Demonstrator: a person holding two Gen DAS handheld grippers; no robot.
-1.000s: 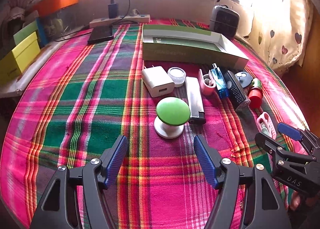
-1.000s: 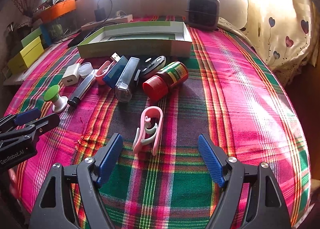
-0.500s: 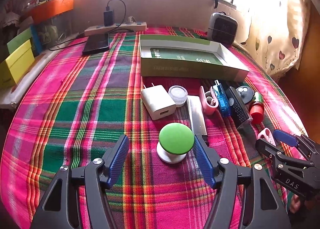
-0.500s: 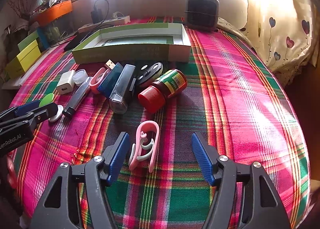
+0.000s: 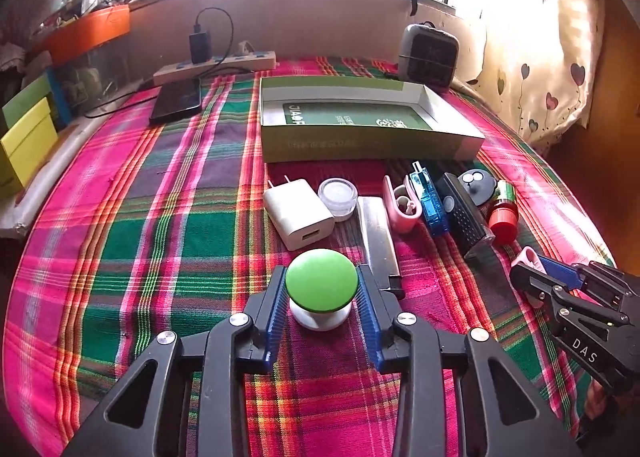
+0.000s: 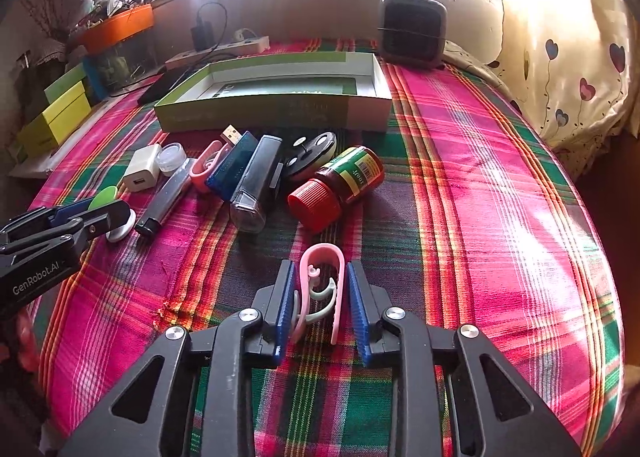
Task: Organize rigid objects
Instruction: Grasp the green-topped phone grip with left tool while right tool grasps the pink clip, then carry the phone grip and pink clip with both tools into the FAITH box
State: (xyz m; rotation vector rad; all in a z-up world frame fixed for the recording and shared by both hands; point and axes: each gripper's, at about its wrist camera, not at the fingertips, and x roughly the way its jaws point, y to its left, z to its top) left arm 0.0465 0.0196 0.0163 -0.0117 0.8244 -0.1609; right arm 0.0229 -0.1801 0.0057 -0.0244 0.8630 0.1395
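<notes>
Both grippers were closing to lift items for the box (image 5: 372,145): the left gripper (image 5: 322,299) clenched the green knob (image 5: 321,282), the right gripper (image 6: 318,299) squeezed the pink clip (image 6: 322,281).

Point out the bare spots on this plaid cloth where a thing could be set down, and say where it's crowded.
Free: the wide stretch of cloth left of the white charger, reaching back to the phone; the cloth right of the red-capped bottle, towards the curtain; inside the green box. Crowded: the row of small things in front of the box.
</notes>
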